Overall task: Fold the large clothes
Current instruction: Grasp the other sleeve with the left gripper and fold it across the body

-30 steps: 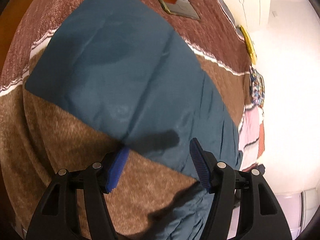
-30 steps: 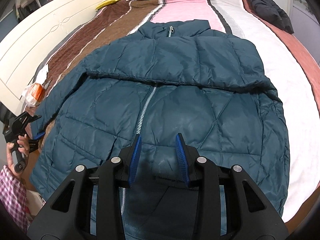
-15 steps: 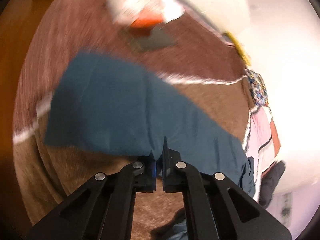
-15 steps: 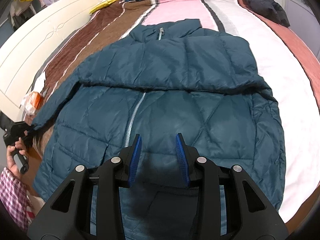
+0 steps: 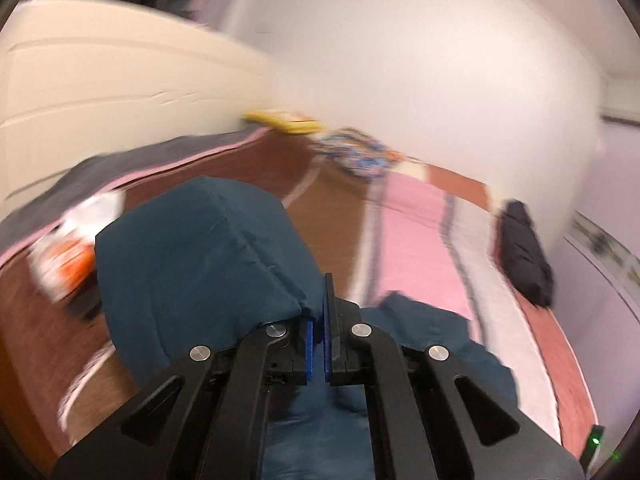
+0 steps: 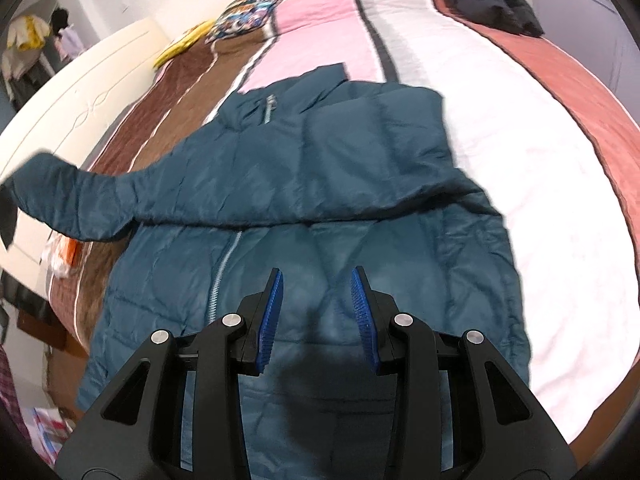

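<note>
The left gripper (image 5: 318, 320) is pinching the end of the sleeve (image 5: 200, 264) of the big blue-green jacket (image 6: 320, 208), with its jaws pressed together on the cloth and the sleeve hanging up off the bed (image 6: 520, 128). The right gripper (image 6: 317, 312) is hovering over the jacket's front with its jaws spread and nothing between them, while the jacket is lying flat on the striped blanket. No words or labels are showing clearly enough to read.

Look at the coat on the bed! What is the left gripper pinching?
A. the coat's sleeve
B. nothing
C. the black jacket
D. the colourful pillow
A: the left gripper has its jaws shut on the teal coat's sleeve, which is raised off the bed.
</note>
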`<state>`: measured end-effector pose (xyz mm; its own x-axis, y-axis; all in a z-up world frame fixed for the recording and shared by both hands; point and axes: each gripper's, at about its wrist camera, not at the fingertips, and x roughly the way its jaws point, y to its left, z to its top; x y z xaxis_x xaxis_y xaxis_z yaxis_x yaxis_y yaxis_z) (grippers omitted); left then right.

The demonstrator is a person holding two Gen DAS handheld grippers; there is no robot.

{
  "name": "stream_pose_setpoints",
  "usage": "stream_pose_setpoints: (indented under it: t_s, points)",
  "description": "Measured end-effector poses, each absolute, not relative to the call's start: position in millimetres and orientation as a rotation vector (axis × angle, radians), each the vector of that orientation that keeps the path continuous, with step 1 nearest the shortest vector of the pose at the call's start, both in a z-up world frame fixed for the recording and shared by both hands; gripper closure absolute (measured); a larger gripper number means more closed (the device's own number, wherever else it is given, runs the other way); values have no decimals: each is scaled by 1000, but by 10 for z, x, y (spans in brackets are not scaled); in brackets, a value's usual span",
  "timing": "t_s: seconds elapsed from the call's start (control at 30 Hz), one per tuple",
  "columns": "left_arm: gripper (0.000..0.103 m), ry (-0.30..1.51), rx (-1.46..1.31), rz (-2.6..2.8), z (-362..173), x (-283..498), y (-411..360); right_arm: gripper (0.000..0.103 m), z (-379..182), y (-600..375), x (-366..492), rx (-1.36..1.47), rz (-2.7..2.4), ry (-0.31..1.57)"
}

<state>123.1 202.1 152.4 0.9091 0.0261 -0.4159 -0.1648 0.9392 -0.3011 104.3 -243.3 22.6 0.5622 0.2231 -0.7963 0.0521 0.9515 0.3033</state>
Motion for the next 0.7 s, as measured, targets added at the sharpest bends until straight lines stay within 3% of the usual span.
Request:
stream_pose_setpoints:
  t_s: [0.23, 0.5, 0.7]
  points:
    - [100, 496, -188, -163, 1435, 1671, 801, 67, 231, -2900, 1038, 357, 34, 951]
    - [100, 770, -34, -303, 283, 2074, -365, 67, 165, -3250, 1036, 404, -10, 943]
    - [95, 887, 2, -283, -287, 2099, -549, 67, 78, -3336, 1050, 427, -11, 956]
